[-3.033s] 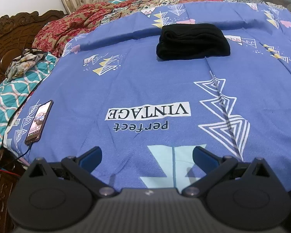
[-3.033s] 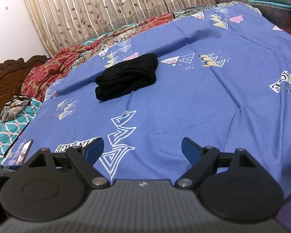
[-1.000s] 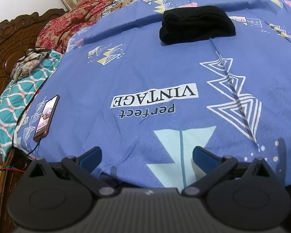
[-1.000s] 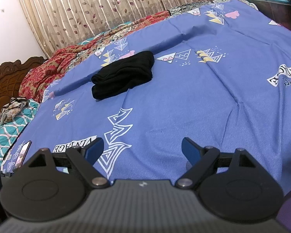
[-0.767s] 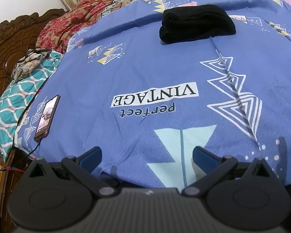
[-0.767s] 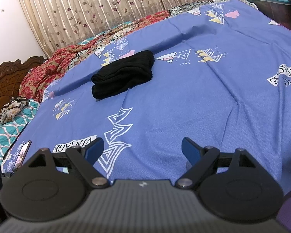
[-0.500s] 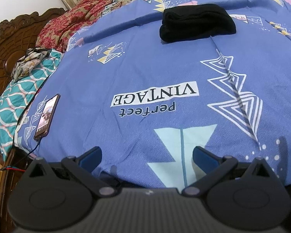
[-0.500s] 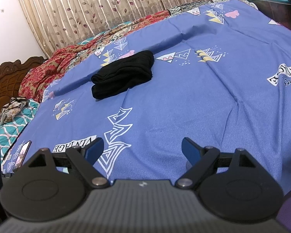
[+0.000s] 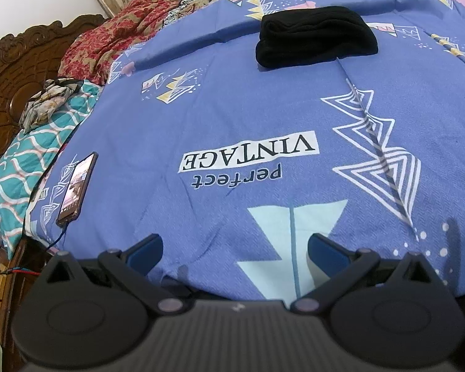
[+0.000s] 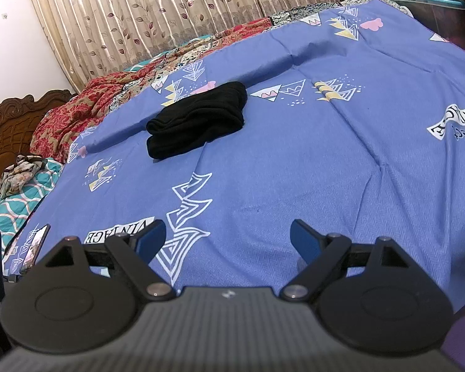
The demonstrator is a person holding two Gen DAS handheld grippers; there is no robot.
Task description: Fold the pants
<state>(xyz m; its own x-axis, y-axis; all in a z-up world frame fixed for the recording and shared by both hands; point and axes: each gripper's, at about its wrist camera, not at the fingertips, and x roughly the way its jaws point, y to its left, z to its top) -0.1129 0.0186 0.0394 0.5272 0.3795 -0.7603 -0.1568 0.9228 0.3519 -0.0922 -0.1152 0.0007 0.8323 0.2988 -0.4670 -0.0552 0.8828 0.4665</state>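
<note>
Left wrist view shows the left tongs (image 9: 235, 249) wide open and holding nothing, above the near edge of the blue bedsheet (image 9: 232, 117). The black pants (image 9: 316, 35) lie folded in a neat bundle far ahead of them. A phone (image 9: 76, 186) lies off to the left. The right tongs (image 10: 228, 238) are wide open too, with the pants (image 10: 198, 124) far ahead, a bit left. The fold count is hard to see.

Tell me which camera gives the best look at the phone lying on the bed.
The left wrist view: the phone lies face up at the bedsheet's left edge, screen lit, cable attached. The right wrist view shows it only as a foreshortened sliver behind the gripper body.
</note>
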